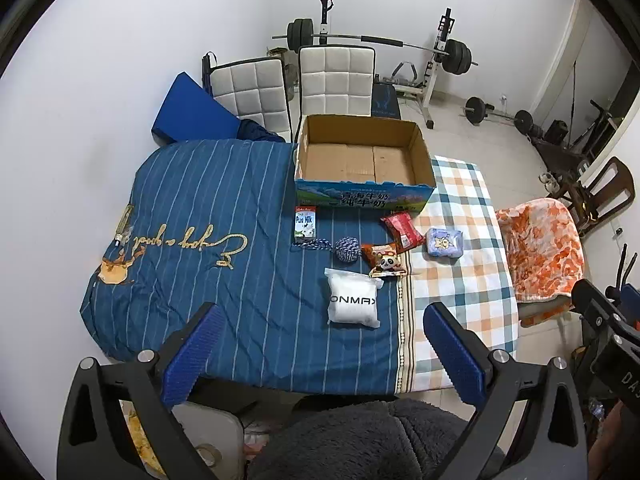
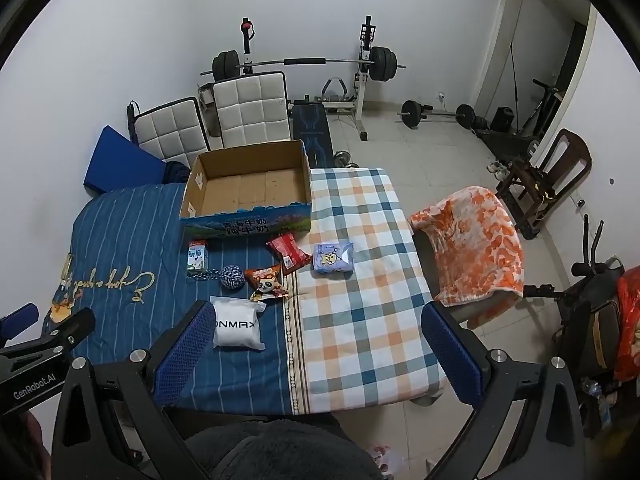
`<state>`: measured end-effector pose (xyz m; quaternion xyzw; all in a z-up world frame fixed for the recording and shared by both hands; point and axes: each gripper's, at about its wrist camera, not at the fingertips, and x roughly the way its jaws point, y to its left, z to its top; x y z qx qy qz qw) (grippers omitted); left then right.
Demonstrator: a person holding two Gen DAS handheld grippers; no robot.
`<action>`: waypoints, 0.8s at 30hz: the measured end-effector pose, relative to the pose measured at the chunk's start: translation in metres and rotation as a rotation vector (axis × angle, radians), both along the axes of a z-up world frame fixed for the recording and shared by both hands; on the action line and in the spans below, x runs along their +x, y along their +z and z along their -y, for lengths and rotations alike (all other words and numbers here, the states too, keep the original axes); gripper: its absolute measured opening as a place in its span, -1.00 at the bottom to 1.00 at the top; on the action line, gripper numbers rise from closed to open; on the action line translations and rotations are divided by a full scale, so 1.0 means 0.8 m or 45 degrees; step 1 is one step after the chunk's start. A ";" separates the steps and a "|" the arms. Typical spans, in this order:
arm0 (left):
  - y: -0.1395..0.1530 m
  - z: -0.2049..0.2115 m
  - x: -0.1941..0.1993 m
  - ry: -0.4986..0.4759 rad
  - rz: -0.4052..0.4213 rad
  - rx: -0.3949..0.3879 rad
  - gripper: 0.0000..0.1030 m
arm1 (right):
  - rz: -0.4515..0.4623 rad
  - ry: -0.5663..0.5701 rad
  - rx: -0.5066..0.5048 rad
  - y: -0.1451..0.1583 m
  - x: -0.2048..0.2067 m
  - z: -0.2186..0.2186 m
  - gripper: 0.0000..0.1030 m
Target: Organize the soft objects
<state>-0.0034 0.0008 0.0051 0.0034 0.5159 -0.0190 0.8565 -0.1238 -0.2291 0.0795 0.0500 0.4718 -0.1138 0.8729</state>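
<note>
An open cardboard box (image 1: 362, 160) (image 2: 248, 188) stands empty at the table's far side. In front of it lie a milk carton (image 1: 305, 222) (image 2: 197, 255), a blue rope ball (image 1: 347, 250) (image 2: 233, 277), a panda snack bag (image 1: 385, 259) (image 2: 265, 282), a red packet (image 1: 402, 229) (image 2: 288, 255), a blue tissue pack (image 1: 443, 242) (image 2: 333, 257) and a white ONMAX bag (image 1: 353, 299) (image 2: 237, 327). My left gripper (image 1: 320, 350) is open and empty above the table's near edge. My right gripper (image 2: 318, 350) is open and empty, to the right of the white bag.
The table is covered by a blue striped cloth (image 1: 208, 216) and a plaid cloth (image 2: 360, 280). A chair with an orange blanket (image 2: 476, 244) stands to the right. Two white chairs (image 1: 312, 80) and a barbell rack (image 1: 380, 42) stand behind the table.
</note>
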 end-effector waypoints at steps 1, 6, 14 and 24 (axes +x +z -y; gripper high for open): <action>0.000 0.000 -0.001 -0.001 0.004 -0.002 1.00 | 0.001 -0.001 -0.004 0.001 0.000 -0.002 1.00; 0.001 0.002 -0.004 -0.014 0.013 -0.005 1.00 | 0.019 -0.010 -0.019 0.016 -0.006 -0.017 1.00; 0.000 0.004 -0.005 -0.004 0.015 -0.012 1.00 | 0.025 -0.009 -0.024 0.016 -0.008 -0.017 1.00; -0.003 0.000 -0.003 0.000 0.012 -0.009 1.00 | 0.016 0.015 -0.020 0.013 -0.005 -0.023 1.00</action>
